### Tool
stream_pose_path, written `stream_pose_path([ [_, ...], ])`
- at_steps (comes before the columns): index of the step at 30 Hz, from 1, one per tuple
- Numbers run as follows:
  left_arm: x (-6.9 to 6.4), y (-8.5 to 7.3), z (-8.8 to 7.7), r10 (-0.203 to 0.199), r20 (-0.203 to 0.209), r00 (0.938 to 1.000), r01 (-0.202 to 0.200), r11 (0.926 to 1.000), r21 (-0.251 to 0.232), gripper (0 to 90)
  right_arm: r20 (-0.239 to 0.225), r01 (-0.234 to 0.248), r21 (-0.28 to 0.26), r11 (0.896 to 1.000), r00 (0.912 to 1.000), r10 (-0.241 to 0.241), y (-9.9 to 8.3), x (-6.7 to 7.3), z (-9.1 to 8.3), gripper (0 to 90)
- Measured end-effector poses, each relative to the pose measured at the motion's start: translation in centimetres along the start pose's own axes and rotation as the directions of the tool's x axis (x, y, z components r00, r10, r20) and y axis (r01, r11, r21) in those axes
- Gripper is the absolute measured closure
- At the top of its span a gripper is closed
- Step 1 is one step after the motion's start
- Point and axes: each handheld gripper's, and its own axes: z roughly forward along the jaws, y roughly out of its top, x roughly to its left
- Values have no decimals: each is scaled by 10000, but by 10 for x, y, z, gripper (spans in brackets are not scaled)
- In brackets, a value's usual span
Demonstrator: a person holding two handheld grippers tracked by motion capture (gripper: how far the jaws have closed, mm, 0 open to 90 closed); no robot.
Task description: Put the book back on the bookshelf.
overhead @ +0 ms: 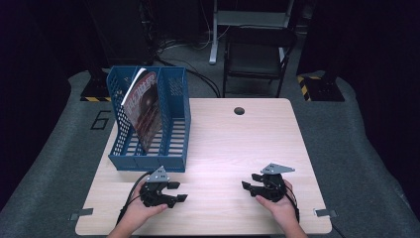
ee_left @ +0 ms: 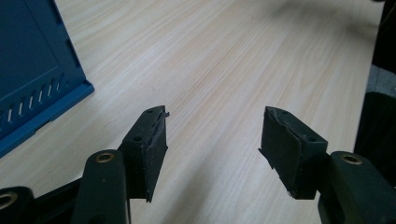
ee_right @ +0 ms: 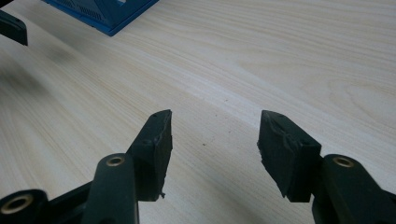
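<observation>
Magazine Stood Filed in the Blue Rack, Both Claws Empty

Magazine (overhead: 143,106) work looked finished at this moment, judging by how things lay. Nearest the person, both hands rested low at the front edge of the table (overhead: 223,144), each holding its tool just above the wood. The left gripper (overhead: 176,191) sat just in front of the rack, jaws spread with nothing between them; its own view showed bare pale wood between the pads (ee_left: 148,144) and the rack's blue corner at the left. The right gripper (overhead: 246,186) lay well apart on the other side, jaws likewise spread and empty over bare board (ee_right: 215,135), pointed inward toward its partner. That symmetrical, idle posture read as a rest position rather than a reach.

Farther back, the blue file rack (overhead: 148,161) stood on the table's left side. The magazine leaned upright inside one of its slots, cover facing right, propped against a divider so it would not slump. Beyond the table, a dark folding chair (overhead: 257,54) stood on the grey floor.
</observation>
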Motion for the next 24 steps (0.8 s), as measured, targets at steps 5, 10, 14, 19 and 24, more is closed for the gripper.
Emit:
stream_pose_path([
  [5,1,-6,8,-18,-139,9999,23,9993,365,404,41,-39,53,10000,10000,39,0,0,0,444],
  [10,-3,-5,16,83,-55,10000,-80,9989,454,372,33,14,105,9999,10000,-14,-1,1,2,444],
  [14,-7,-4,23,373,-139,9992,-363,9971,671,360,73,44,109,9999,10000,-44,-1,2,4,444],
  [19,-10,-5,28,559,-115,9984,-545,9938,967,356,44,25,165,9999,10000,-25,-1,2,4,444],
  [24,-13,-5,34,928,-326,9952,-879,9879,1279,345,58,44,165,9999,10000,-45,-1,4,5,444],
])
